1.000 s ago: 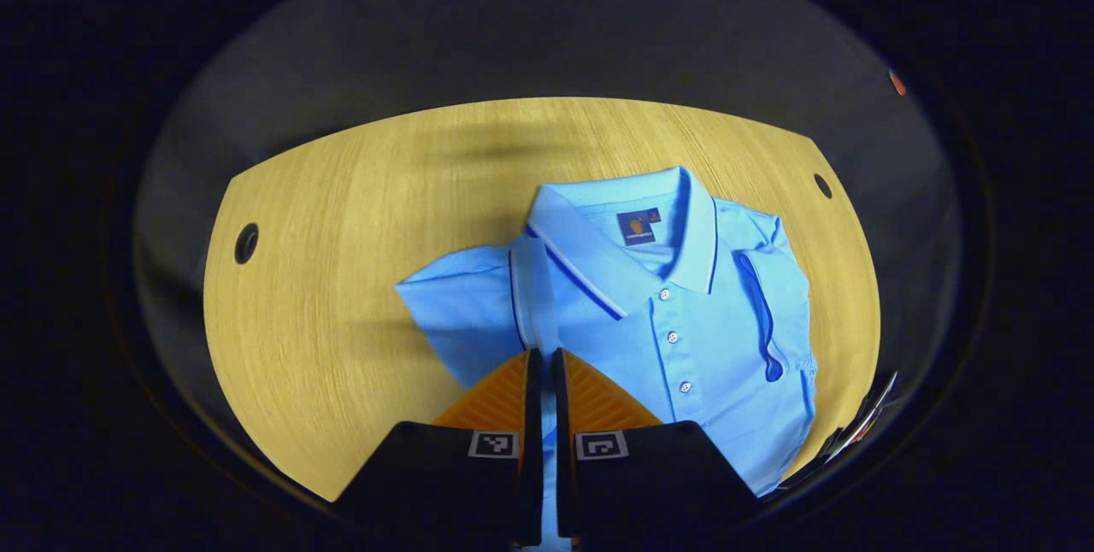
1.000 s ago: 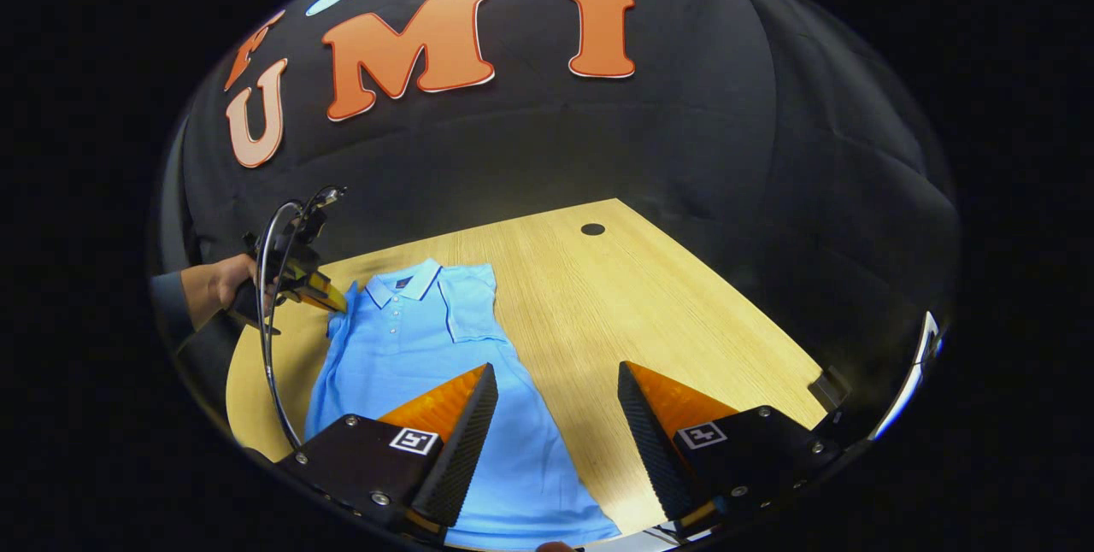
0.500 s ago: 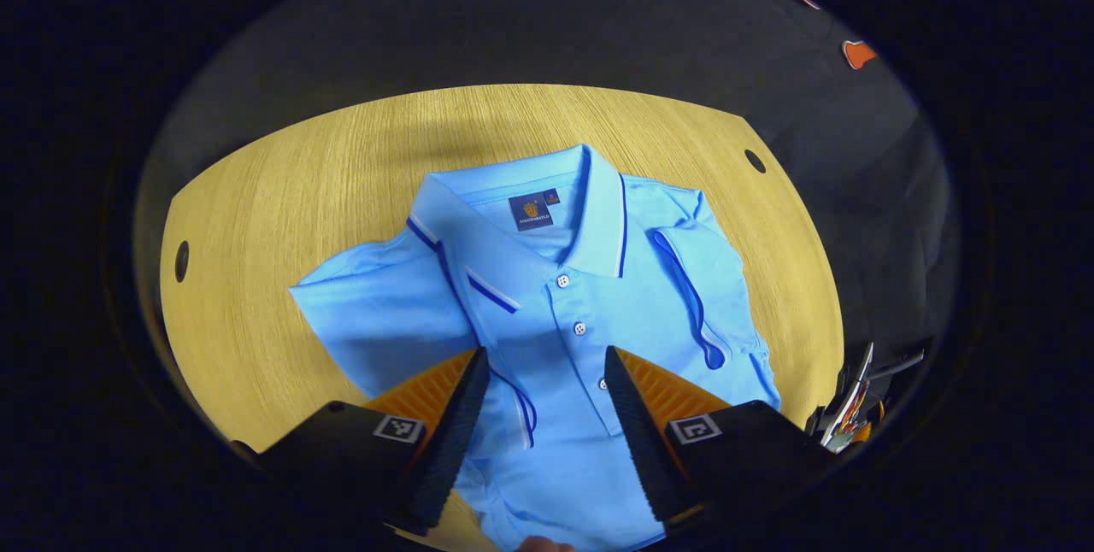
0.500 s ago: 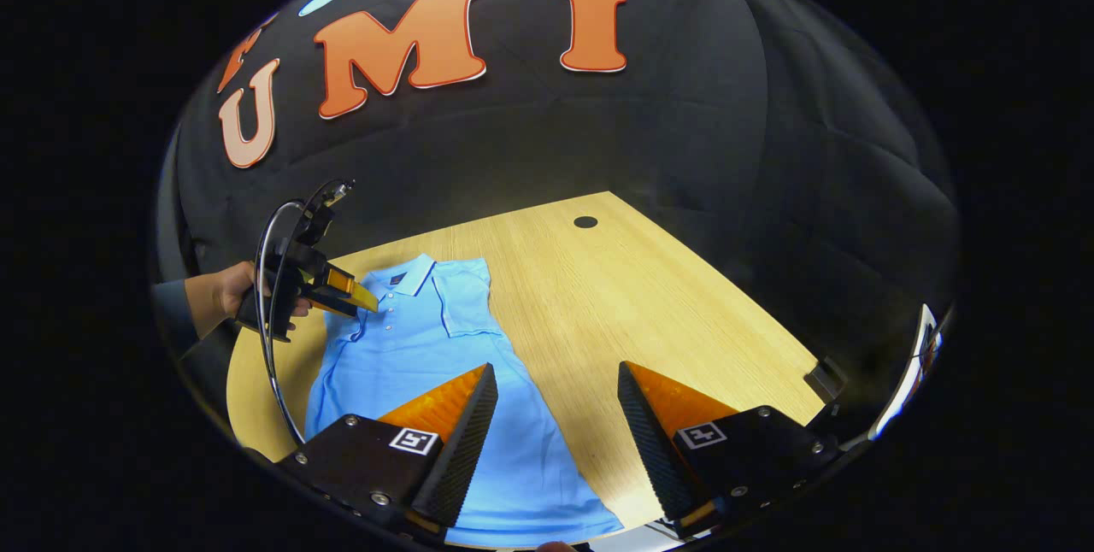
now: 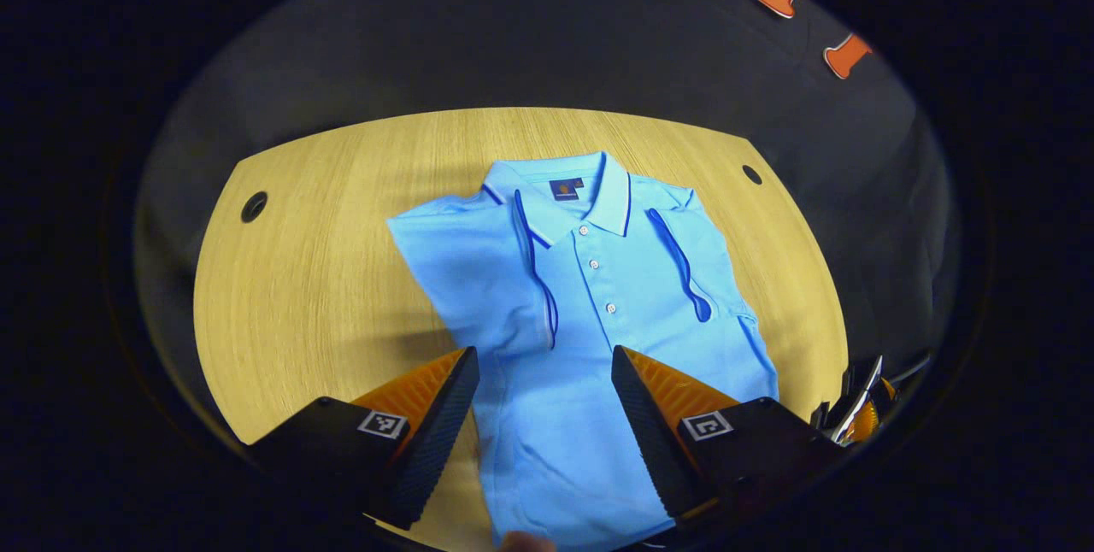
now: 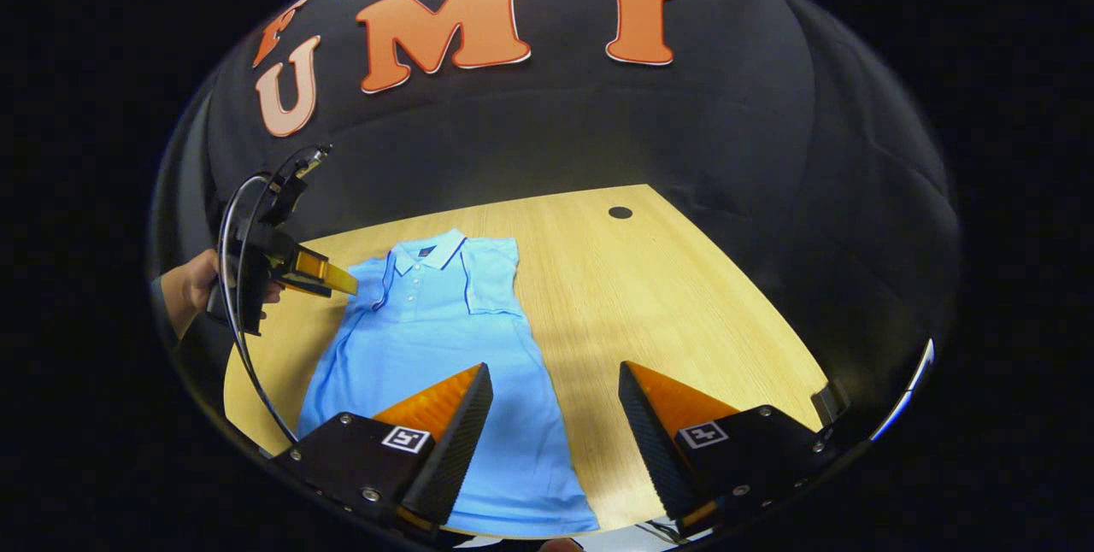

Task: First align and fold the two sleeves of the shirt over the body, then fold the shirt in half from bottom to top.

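Left tool (image 5: 540, 381) spread wide, gripping nothing, above shirt (image 5: 590, 313). Right tool (image 6: 555, 398) likewise parted and empty, over shirt's lower hem. Shirt flat on table (image 5: 325, 278), collar far, both sleeves folded over body.

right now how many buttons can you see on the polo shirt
3, in a line down the placket of the polo shirt: one just under the collar, one midway, one lowest. More may be hidden.
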{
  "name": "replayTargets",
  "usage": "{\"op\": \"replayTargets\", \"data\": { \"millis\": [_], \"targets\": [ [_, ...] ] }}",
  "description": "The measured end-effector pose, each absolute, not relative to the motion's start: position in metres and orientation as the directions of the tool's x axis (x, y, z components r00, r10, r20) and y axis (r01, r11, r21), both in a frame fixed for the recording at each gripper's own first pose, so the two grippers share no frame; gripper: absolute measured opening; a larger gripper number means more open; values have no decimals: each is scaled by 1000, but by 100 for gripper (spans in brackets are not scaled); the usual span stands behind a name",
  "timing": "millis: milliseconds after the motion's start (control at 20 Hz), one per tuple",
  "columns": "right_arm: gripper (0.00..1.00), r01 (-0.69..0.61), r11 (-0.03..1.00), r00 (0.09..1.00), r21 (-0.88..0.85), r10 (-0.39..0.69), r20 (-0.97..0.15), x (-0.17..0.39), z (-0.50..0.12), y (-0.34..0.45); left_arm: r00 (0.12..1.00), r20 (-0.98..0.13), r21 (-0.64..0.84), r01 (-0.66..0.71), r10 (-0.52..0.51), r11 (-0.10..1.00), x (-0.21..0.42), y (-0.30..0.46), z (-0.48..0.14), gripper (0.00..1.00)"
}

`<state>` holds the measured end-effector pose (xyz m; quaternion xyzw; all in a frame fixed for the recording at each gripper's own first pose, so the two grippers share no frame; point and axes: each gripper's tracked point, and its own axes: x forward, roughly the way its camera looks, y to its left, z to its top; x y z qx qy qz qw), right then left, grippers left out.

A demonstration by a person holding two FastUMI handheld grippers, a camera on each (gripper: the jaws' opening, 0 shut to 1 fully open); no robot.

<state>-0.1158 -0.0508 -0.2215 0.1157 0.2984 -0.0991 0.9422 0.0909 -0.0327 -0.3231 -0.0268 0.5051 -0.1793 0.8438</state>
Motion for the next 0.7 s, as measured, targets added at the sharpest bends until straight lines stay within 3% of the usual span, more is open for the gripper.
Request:
{"op": "replayTargets", "data": {
  "millis": [300, 700],
  "targets": [
    [92, 160, 974, 786, 161, -27, -617, -128, -246, -49, 485, -838, -170, 203, -250, 964, 11, 6, -318, 100],
    [95, 43, 986, 704, 163, 86, -705, -159, -291, -36, 428, -878, -204, 72, -215, 976, -98, 30, -350, 100]
  ]
}}
